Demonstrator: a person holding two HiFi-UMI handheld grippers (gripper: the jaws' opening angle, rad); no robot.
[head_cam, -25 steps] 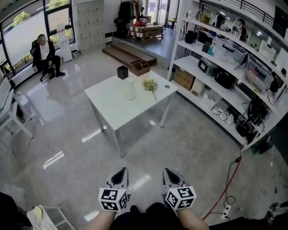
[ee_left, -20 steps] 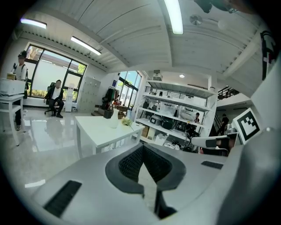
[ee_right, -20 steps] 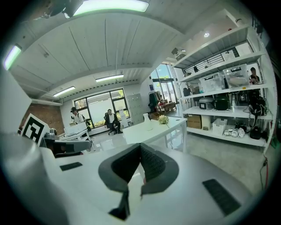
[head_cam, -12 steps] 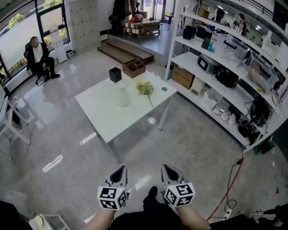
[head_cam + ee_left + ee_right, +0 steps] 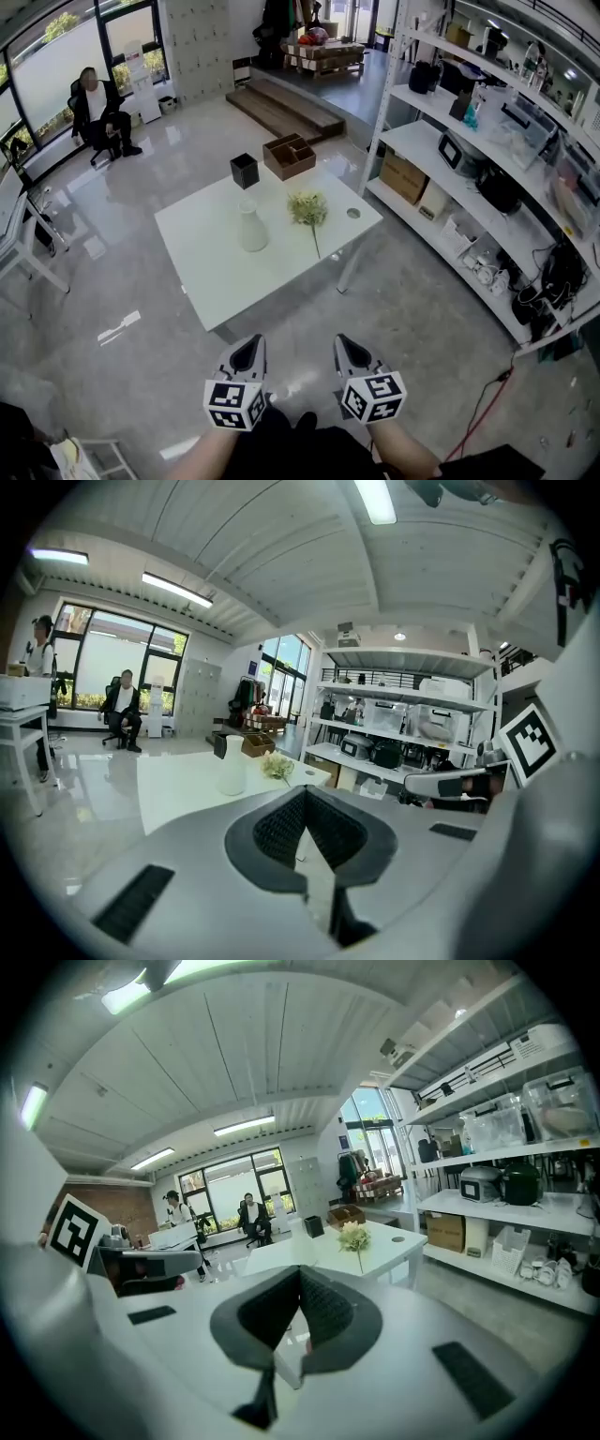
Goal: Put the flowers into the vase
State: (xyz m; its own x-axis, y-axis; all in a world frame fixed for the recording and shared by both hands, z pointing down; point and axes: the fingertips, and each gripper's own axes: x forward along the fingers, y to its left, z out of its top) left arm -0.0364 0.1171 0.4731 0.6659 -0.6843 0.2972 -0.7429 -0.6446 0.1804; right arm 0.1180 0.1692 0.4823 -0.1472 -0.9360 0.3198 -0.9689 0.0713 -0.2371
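Nearer now, flowers (image 5: 308, 208) lie well beyond both closed jaws.

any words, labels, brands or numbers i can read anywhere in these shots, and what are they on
No text can be read in any view.
The cubes on the left gripper and right gripper: square black-and-white marker patterns only, no letters or digits.
The cardboard box and other items on the shelf: any print is too small to read.
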